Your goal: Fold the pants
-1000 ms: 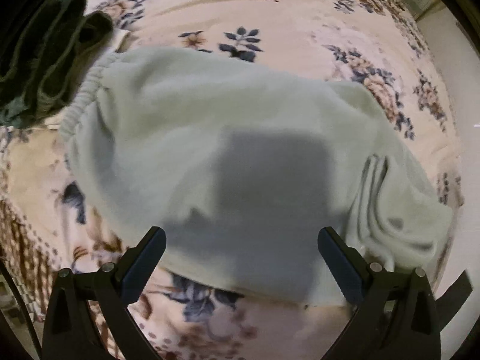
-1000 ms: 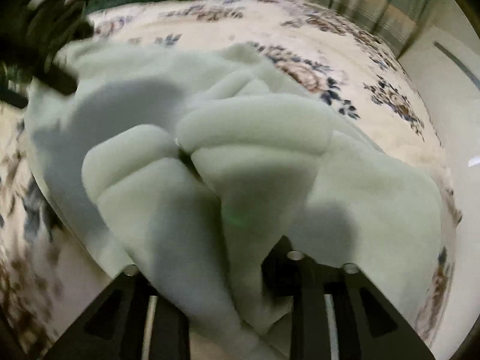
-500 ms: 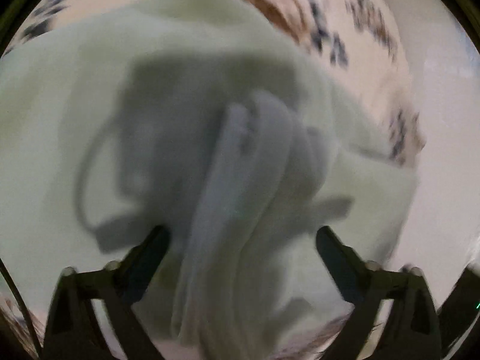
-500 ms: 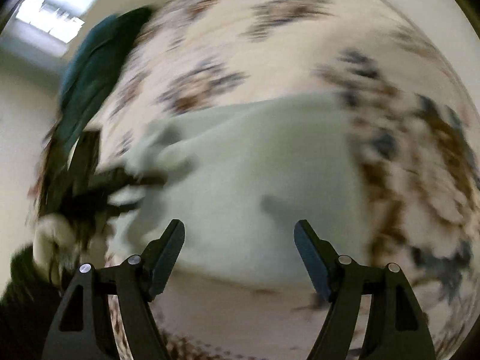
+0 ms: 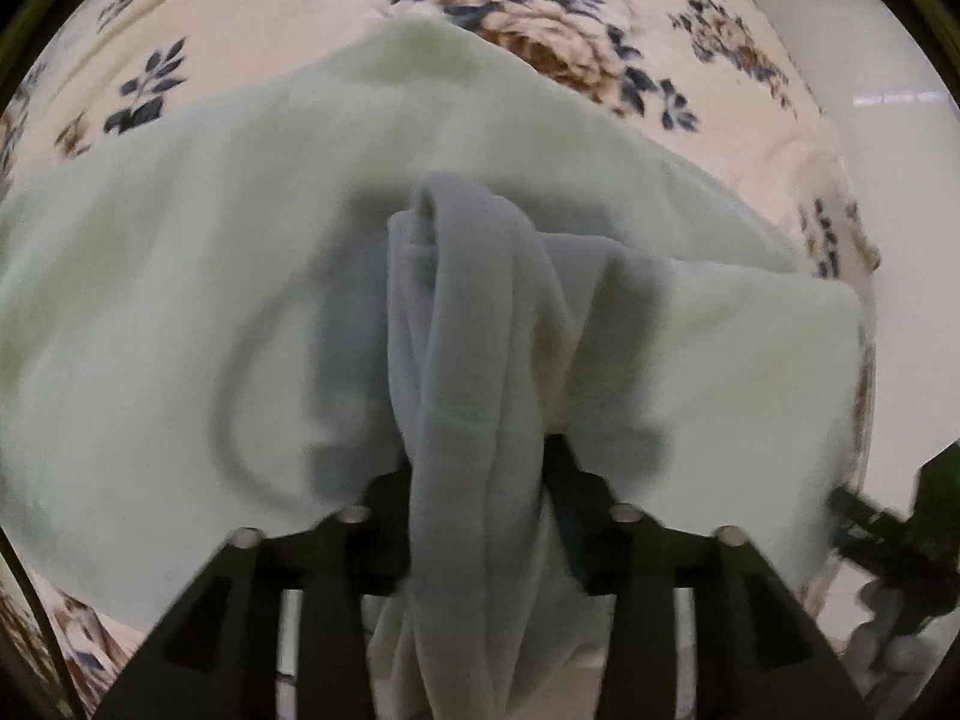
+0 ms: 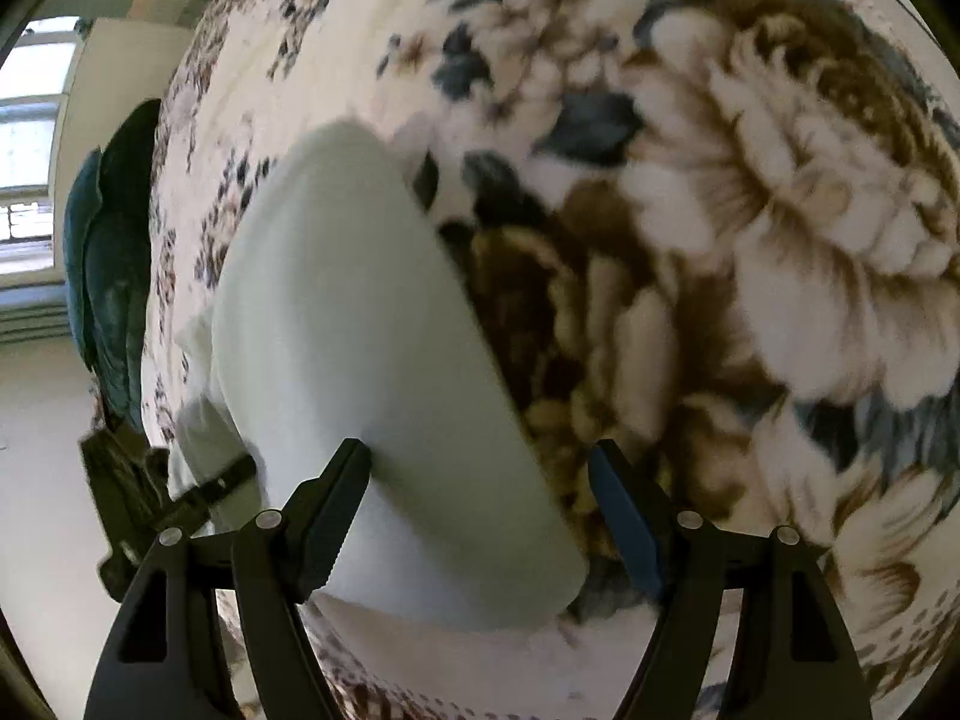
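Pale mint-green fleece pants [image 5: 210, 300] lie folded on a floral bedspread [image 5: 540, 42]. My left gripper [image 5: 480, 480] is shut on a bunched wad of the pants' fabric [image 5: 474, 330], which stands up between its jaws. In the right wrist view the folded pants [image 6: 372, 360] lie flat, and my right gripper [image 6: 480, 480] is open just over their near edge, touching nothing that I can see. The left gripper [image 6: 150, 498] shows at the far left edge of that view, at the pants' other end.
A dark teal garment [image 6: 114, 276] lies at the far side of the bed. The bedspread [image 6: 750, 210] fills the right half of the right wrist view. A window [image 6: 30, 138] and pale floor [image 6: 42, 450] lie beyond the bed's edge.
My left gripper has closed on a bunch of the pants' fabric. My right gripper has let go of the pants, opened, and swung round to the pants' other end.
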`<state>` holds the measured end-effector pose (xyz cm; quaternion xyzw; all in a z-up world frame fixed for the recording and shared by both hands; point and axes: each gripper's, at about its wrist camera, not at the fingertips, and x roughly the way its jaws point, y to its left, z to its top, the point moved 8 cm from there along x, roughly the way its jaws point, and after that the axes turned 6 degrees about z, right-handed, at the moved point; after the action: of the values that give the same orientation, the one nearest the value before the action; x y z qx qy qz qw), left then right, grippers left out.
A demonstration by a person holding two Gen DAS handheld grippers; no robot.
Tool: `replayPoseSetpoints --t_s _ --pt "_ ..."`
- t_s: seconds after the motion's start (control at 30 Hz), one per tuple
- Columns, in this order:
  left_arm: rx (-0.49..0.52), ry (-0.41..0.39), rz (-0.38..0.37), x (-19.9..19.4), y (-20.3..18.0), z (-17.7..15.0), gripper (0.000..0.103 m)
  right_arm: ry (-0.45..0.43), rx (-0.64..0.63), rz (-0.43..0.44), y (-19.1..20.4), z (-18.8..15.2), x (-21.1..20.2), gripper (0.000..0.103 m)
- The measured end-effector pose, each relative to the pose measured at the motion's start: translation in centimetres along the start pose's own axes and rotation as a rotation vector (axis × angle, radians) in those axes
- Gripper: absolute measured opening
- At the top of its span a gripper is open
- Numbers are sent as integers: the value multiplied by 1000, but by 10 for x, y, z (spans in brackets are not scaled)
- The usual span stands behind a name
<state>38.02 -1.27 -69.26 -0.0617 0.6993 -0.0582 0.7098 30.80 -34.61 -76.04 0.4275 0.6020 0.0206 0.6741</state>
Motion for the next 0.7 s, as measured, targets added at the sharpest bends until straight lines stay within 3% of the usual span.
replayPoseSetpoints --t_s 0.1,0.2,0.3,0.5,0.6,0.7 --pt "-11 22 -48 -10 10 -17 48 30 -18 -4 -2 -12 7 78" --pt "41 44 0 -7 14 -47 54 61 -58 -57 -9 -26 13 78" --pt "22 64 16 1 30 -73 62 88 -35 -61 -22 -38 17 79" --pt "-37 62 4 -2 36 -83 63 101 -28 -101 -34 -40 26 80" --pt "-33 14 17 -24 36 -80 63 103 -67 -168 -21 -34 18 80" --pt "-72 -65 24 -47 46 -74 64 45 -171 -250 9 -27 0 80"
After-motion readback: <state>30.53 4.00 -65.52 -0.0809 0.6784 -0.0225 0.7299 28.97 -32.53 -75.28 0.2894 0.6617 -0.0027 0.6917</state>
